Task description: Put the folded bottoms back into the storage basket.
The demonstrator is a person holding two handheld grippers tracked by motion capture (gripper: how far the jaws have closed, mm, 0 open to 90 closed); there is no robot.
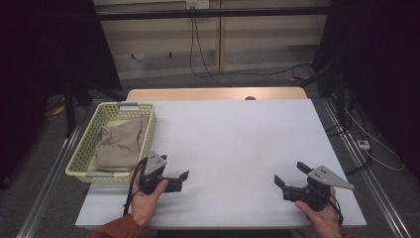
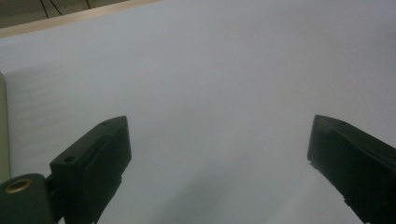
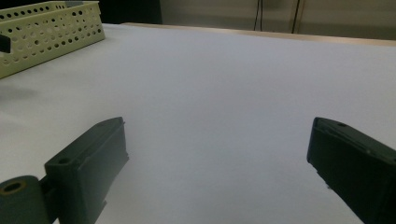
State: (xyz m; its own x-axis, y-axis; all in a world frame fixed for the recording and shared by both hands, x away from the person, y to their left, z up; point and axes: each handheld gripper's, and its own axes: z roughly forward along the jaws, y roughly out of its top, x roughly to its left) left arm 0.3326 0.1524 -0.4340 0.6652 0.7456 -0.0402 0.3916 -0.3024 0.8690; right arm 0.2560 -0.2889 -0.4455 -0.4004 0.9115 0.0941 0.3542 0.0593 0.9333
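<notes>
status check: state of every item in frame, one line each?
left claw: open, jaws wide apart, holds nothing, low over the white table
right claw: open, holds nothing, low over the table
yellow perforated basket: upright at the table's left edge, holds cloth
beige cloth: crumpled, lying inside the basket, untouched

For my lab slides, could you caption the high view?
Both open grippers, left and right, rest on the white table; folded beige cloth lies in a yellow basket.
</notes>
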